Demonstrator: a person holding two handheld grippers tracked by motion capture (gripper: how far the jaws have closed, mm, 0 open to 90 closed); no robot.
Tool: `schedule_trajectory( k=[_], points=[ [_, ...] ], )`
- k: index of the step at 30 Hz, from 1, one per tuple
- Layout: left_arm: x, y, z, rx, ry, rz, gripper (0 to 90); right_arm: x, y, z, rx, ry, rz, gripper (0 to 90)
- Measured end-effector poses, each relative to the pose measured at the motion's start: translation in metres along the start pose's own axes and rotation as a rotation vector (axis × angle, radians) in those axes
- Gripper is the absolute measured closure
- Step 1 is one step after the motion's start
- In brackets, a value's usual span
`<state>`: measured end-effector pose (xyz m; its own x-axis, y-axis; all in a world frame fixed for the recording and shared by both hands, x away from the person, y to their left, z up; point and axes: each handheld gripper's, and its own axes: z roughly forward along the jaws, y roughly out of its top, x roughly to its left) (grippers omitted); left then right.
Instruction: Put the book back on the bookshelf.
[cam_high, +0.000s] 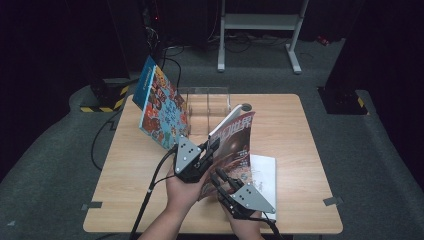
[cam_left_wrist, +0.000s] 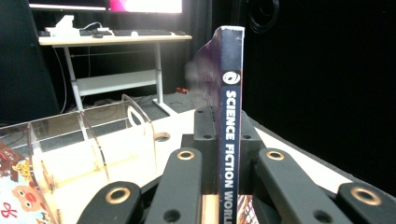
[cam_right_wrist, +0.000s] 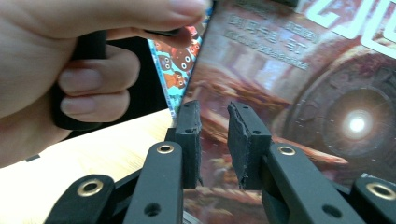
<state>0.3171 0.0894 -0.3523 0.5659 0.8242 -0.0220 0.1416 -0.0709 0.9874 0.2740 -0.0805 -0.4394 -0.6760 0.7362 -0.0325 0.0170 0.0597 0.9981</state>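
Dark curtains ringed a wooden table where you worked with a gripper in each hand. Your left gripper was clamped on the spine of a science fiction magazine, holding it upright near the middle of the table; in the left gripper view the spine stood straight between the two black jaws, pads pressed to either side. Your right gripper sat low against the magazine's reddish cover, its jaws parted by a narrow gap with nothing caught between them; whether the pads brushed the cover was hard to tell from the close shot. Your left hand showed wrapped around its handle just beside that cover. Behind the magazine stood a clear plastic rack, and a colourful children's book leaned upright at its left end. A white booklet lay flat on the table beneath the magazine's right edge.
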Motion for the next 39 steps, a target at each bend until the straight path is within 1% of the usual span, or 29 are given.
schedule_trajectory(
  k=[4, 9, 12, 14, 16, 18, 23, 24, 26, 29, 31, 33, 36, 39],
  points=[
    [0.002, -0.002, -0.003, -0.006, -0.006, -0.003, 83.6, -0.003, 0.0, -0.002, 0.0, -0.01, 0.005, 73.7],
    [0.01, -0.007, -0.009, -0.01, -0.031, 0.033, 83.5, -0.009, 0.001, -0.004, 0.007, -0.023, 0.006, 73.2],
    [0.016, -0.012, -0.014, -0.015, -0.037, 0.039, 83.4, -0.015, 0.001, -0.007, 0.014, -0.035, -0.009, 72.6],
    [0.023, -0.016, -0.018, -0.019, -0.045, 0.026, 83.4, -0.021, 0.001, -0.01, 0.022, -0.046, -0.011, 72.2],
    [0.03, -0.02, -0.022, -0.024, -0.05, 0.024, 83.3, -0.027, -0.001, -0.016, 0.031, -0.064, -0.011, 72.2],
    [0.037, -0.025, -0.026, -0.034, -0.06, 0.012, 83.3, -0.036, -0.005, -0.023, 0.054, -0.087, -0.017, 72.0],
    [0.05, -0.034, -0.037, -0.057, -0.082, 0.005, 83.3, -0.053, -0.016, -0.036, 0.099, -0.139, -0.011, 71.0],
    [0.052, -0.036, -0.039, -0.06, -0.085, 0.008, 83.4, -0.057, -0.019, -0.039, 0.107, -0.152, -0.01, 71.0],
    [0.056, -0.039, -0.044, -0.071, -0.081, 0.006, 83.4, -0.06, -0.025, -0.043, 0.115, -0.167, 0.005, 71.0],
    [0.06, -0.042, -0.051, -0.095, -0.069, 0.007, 83.4, -0.065, -0.033, -0.045, 0.138, -0.18, -0.001, 71.1],
    [0.065, -0.045, -0.056, -0.117, -0.056, 0.002, 83.5, -0.066, -0.035, -0.045, 0.146, -0.188, 0.001, 71.1],
    [0.07, -0.047, -0.059, -0.132, -0.04, 0.006, 83.7, -0.068, -0.036, -0.044, 0.148, -0.192, 0.011, 71.1],
    [0.076, -0.047, -0.062, -0.131, -0.036, 0.006, 83.7, -0.067, -0.037, -0.042, 0.153, -0.196, 0.01, 71.1],
    [0.078, -0.049, -0.064, -0.131, -0.036, 0.013, 83.7, -0.066, -0.039, -0.039, 0.164, -0.201, 0.0, 71.1]
  ],
)
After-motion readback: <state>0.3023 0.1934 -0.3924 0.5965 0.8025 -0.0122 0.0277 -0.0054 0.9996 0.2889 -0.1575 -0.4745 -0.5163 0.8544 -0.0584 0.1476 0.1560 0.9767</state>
